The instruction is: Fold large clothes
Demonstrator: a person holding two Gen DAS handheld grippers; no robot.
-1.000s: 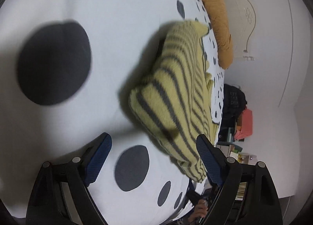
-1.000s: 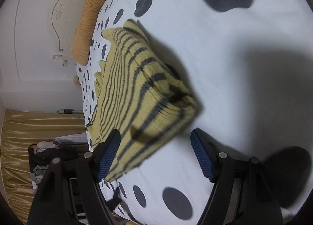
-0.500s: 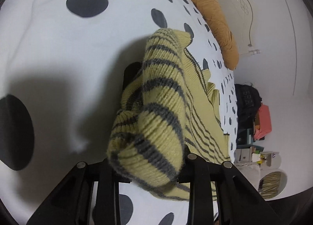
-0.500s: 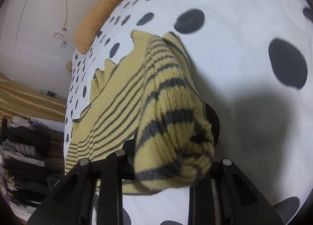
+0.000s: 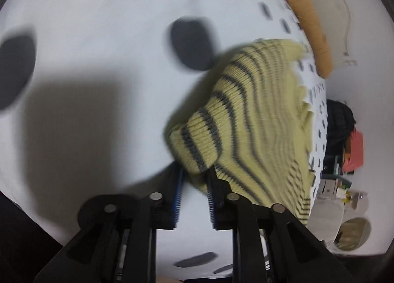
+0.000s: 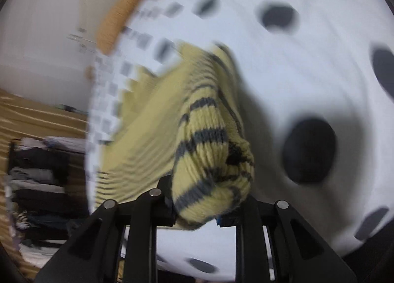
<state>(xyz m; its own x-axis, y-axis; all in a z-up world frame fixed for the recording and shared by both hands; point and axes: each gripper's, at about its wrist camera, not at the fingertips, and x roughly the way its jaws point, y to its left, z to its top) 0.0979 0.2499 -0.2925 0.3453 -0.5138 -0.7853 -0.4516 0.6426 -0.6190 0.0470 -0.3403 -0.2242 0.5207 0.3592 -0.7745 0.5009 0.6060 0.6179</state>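
Observation:
A yellow knit sweater with dark grey stripes (image 5: pixel 258 120) lies partly folded on a white bed cover with dark spots (image 5: pixel 98 36). My left gripper (image 5: pixel 194 182) is shut on one bunched corner of it, lifted off the cover. My right gripper (image 6: pixel 197 211) is shut on another bunched corner of the sweater (image 6: pixel 209 159). The cloth hangs between both grips and trails away across the bed. Both views are motion blurred.
An orange pillow (image 5: pixel 307 24) lies at the far end of the bed by the white wall; it also shows in the right wrist view (image 6: pixel 128 7). Dark bags and a red box (image 5: pixel 354 152) stand beside the bed. Stacked clothes (image 6: pixel 37 172) sit before a golden curtain.
Both grippers went from open around the sweater's near edge to shut on its corners. They have since lifted the corners and are swinging them across the bed.

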